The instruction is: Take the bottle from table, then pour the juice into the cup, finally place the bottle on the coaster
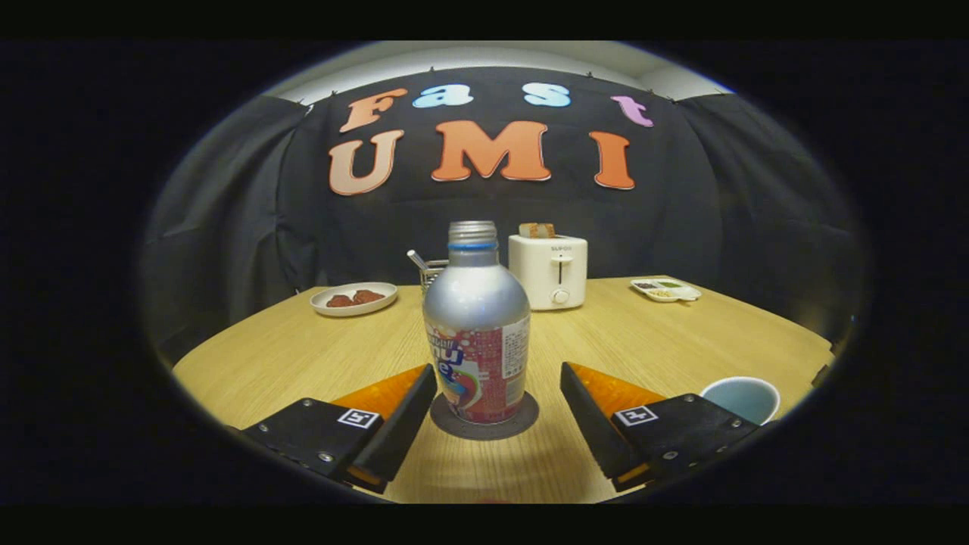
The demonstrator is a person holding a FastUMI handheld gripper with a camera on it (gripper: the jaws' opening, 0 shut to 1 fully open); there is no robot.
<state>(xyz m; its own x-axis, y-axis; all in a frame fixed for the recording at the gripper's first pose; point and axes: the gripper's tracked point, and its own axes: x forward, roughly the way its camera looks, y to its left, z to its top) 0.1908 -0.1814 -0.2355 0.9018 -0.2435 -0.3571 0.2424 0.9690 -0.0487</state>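
Observation:
A silver bottle (476,325) with a red printed label and an uncapped threaded neck stands upright on a round dark coaster (484,418), just ahead of the fingertips and a little left of the middle between them. My gripper (499,378) is open, its two fingers spread wide on either side of the bottle; the left fingertip is close to the label, and I cannot tell whether it touches. A light blue cup (741,398) sits on the table just past the right finger, partly hidden by it.
Beyond the bottle stand a white toaster (548,270) with bread in its slot, a wire holder (430,272) with a utensil, a plate (353,298) of brown food to the left, and a small divided tray (666,289) to the right. The wooden table (643,341) spans the scene.

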